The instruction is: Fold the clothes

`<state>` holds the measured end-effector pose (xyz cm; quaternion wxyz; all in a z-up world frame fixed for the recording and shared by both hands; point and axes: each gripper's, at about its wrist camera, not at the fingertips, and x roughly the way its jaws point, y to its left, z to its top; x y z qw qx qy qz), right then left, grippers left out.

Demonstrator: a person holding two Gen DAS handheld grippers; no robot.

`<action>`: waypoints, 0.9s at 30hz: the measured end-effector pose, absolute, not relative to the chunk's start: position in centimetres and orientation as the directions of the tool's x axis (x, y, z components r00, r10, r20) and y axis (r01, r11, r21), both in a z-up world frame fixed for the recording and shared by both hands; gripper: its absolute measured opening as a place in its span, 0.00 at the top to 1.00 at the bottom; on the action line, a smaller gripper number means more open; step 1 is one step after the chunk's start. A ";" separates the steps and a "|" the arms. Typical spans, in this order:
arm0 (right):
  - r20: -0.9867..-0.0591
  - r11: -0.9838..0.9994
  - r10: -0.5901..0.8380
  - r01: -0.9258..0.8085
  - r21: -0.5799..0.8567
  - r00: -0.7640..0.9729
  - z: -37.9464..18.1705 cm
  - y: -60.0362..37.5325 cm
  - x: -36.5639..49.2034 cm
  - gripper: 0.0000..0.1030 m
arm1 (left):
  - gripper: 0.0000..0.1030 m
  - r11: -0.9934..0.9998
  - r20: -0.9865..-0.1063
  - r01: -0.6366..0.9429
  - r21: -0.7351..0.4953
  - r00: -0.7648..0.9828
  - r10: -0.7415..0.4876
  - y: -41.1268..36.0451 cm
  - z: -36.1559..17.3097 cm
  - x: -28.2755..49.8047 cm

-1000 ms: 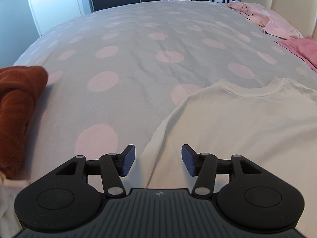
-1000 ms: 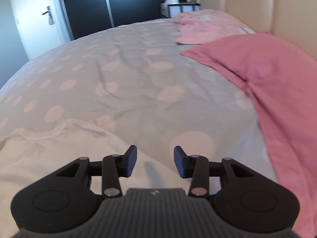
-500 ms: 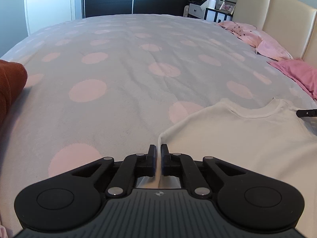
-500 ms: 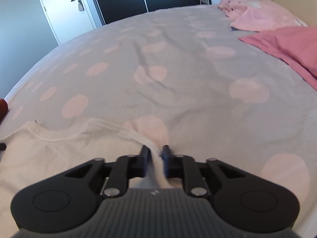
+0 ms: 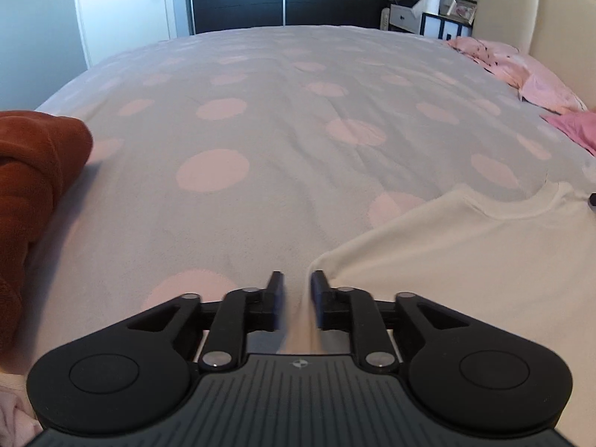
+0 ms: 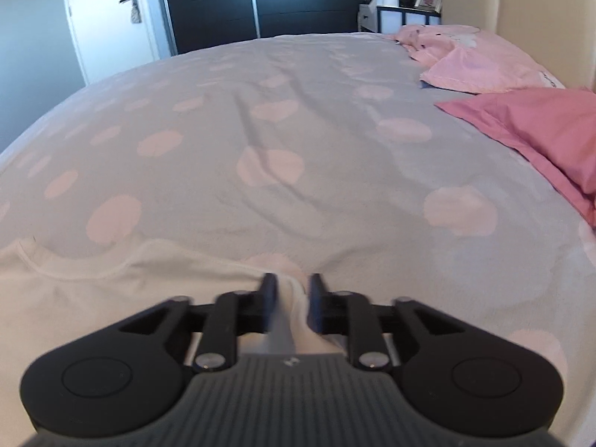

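Now, shirt: your cream T-shirt (image 5: 465,257) lies flat on the bed, neckline pointing away from you toward the far wardrobe, long axis running from you toward it.
Shirt position: near edge of the bed, between your two grippers.
Left gripper (image 5: 296,290): jaws opening, a narrow gap between the pads; the shirt's left shoulder edge lies just at the right-hand pad, and you cannot tell whether cloth sits in the gap.
Right gripper (image 6: 289,292): jaws opening, with a ridge of the shirt's right shoulder between the pads, no longer pinched.
Surface: grey duvet (image 5: 283,141) with large pale pink dots, lightly creased.
Beside it: rust-brown garment (image 5: 33,193) heaped at your left; pink pillows (image 6: 540,130) at your right by a cream headboard (image 6: 529,11).
Room: white door (image 6: 108,26), dark wardrobe (image 6: 260,0), small bedside unit (image 5: 428,18).
Hard to make out: the shirt's lower half is hidden under the gripper bodies; finger pads are blurred.
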<state>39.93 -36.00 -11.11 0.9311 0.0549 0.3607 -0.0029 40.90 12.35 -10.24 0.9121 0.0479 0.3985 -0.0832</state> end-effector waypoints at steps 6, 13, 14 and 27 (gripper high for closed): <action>-0.639 0.988 -0.013 0.108 0.109 0.769 -7.4 -40.8 36.4 0.54 | 0.58 0.978 -0.746 0.209 0.023 0.655 -0.123 13.8 -8.2 38.4; -0.722 0.943 -0.026 0.256 0.212 0.692 -7.4 -48.2 28.2 0.51 | 0.55 0.982 -0.786 0.186 0.020 0.610 -0.100 16.2 -7.1 34.2; -0.737 0.936 -0.010 0.267 0.232 0.676 -7.5 -48.8 27.0 0.51 | 0.55 0.981 -0.792 0.192 0.028 0.602 -0.096 16.2 -6.9 33.6; -0.760 0.841 0.126 0.338 0.423 0.638 -10.9 -50.4 22.6 0.60 | 0.52 0.969 -0.782 0.247 0.020 0.608 -0.139 12.4 0.8 25.5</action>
